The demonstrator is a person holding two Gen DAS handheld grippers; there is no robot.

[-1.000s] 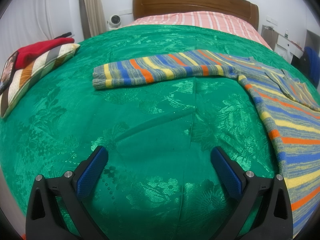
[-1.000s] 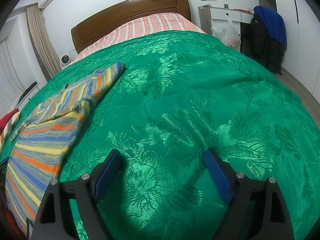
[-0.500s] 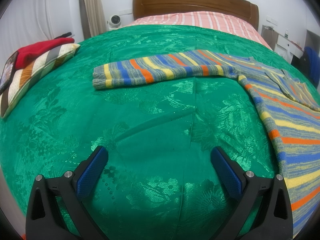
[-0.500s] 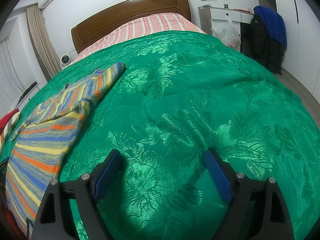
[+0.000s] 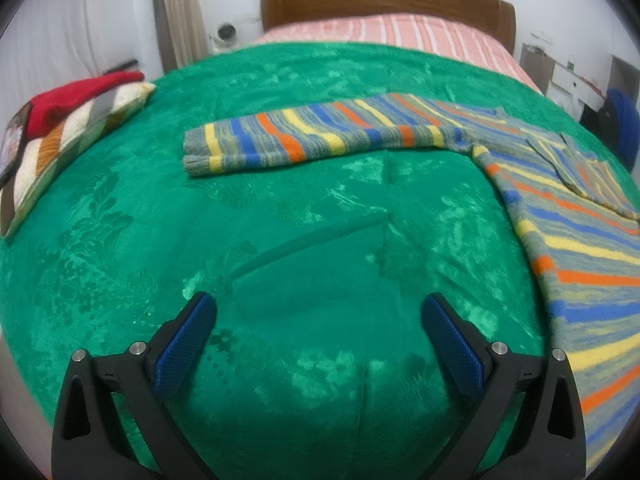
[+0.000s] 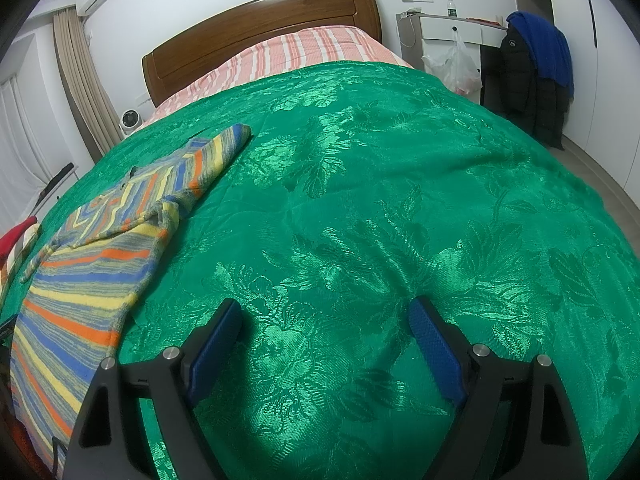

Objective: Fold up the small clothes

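My left gripper (image 5: 318, 322) hangs over the green cover (image 5: 312, 360) with its fingers wide apart and nothing between them. My right gripper (image 6: 324, 326) is the same, wide apart and empty. The striped sweater (image 5: 576, 248) lies flat on the cover, one sleeve (image 5: 304, 140) stretched out sideways. A pillow (image 5: 64, 144) sits at the edge.

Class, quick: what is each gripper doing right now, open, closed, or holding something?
Left gripper: open, holding nothing, over the green bedspread.
Right gripper: open, holding nothing; the striped sweater lies off to its side.
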